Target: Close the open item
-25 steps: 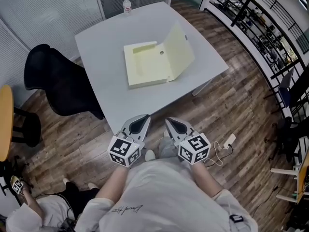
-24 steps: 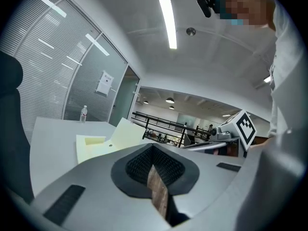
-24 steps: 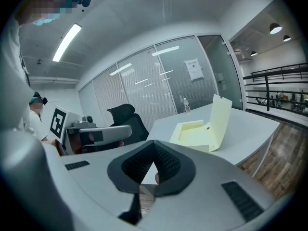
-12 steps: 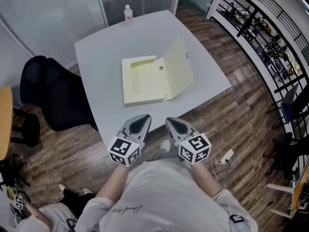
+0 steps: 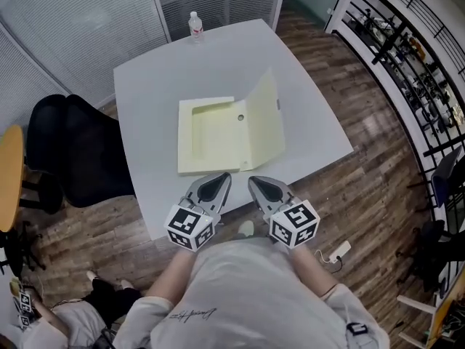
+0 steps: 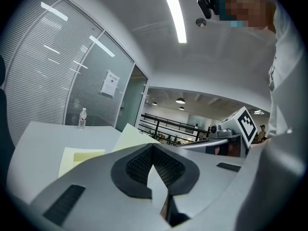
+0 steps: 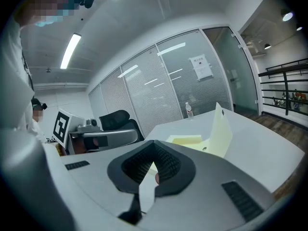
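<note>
A pale yellow box folder (image 5: 213,137) lies open on the grey table (image 5: 145,78), its lid (image 5: 266,118) standing up along the right side. My left gripper (image 5: 219,181) and right gripper (image 5: 255,185) hover side by side at the table's near edge, just short of the folder, both shut and holding nothing. The left gripper view looks past the shut left gripper (image 6: 153,146) to the folder (image 6: 79,155) and its lid (image 6: 129,134). From the right gripper (image 7: 154,146), the folder (image 7: 185,140) and raised lid (image 7: 220,131) lie ahead.
A water bottle (image 5: 195,25) stands at the table's far edge. A black office chair (image 5: 76,147) sits left of the table, with a round wooden tabletop (image 5: 9,180) beyond it. A second person (image 5: 51,318) is at lower left. A railing (image 5: 407,57) runs along the right.
The head view has closed in on the table, so the folder sits nearer to both grippers. The grippers stay shut and the folder's lid stays raised.
</note>
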The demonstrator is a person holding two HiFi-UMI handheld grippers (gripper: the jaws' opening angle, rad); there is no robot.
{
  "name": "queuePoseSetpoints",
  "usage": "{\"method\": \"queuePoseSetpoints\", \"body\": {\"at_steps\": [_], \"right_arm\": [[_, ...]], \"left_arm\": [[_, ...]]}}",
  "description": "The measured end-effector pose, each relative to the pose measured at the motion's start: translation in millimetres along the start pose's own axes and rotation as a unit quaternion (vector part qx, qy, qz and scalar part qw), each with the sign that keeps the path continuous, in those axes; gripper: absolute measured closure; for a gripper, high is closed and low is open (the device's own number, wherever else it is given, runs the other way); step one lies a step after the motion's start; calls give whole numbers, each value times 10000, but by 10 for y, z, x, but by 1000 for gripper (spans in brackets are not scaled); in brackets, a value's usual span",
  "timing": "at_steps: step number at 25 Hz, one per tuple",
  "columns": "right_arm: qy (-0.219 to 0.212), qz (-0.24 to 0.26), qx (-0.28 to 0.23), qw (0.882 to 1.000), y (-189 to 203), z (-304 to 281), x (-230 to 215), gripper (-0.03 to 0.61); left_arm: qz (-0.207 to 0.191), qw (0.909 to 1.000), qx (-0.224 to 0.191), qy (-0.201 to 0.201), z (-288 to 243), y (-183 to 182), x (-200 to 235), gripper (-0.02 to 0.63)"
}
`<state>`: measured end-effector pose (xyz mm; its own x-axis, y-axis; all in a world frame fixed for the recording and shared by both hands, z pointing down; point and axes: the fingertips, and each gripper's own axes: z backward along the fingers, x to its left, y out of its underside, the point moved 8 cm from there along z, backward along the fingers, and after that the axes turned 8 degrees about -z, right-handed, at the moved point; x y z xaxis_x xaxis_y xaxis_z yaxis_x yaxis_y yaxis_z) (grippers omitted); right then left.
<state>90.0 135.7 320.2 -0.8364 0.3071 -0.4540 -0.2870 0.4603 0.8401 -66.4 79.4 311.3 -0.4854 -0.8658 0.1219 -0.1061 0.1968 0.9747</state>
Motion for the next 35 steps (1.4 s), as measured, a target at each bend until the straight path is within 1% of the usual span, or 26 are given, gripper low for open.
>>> {"method": "queuePoseSetpoints", "body": {"at_steps": [3,6,9,11,15,19,23,25,27,35], "right_arm": [[-107,-21,35,9999,-44,-53,-79,566],[-179,-109,44,9998,-62,-93,-79,566],[-224,-95,38,9997,-96,-187,-15,566],[-175,-90,32,9998,-126,-263,-13,566],[79,-119,-50,9999,-197,-360,-92,566],[244,-236,-255,9991,-343,-313,-165,566],[432,-309,-455,9976,-507,-228,-246,566],[610,-302,-551,9962,-597,-180,-338,566],[815,-297,-612,9943,-655,-118,-451,566],[1538,-359,-700,9850,-740,139,-890,566]], "left_arm": [[-1,10000,17,-13,-117,-13,-32,604],[-16,10000,58,-11,-128,-28,-34,606],[-26,9999,101,-54,-66,-43,80,604],[-22,9999,137,-54,-53,-55,178,604],[-24,9997,248,65,-106,-66,381,606],[-103,9996,211,182,-171,-138,514,604],[-16,9995,189,246,-237,-150,628,606],[-32,9995,183,259,-291,-162,679,605],[-131,9994,207,261,-344,-170,718,605],[-329,9989,226,244,-510,-216,834,604]]}}
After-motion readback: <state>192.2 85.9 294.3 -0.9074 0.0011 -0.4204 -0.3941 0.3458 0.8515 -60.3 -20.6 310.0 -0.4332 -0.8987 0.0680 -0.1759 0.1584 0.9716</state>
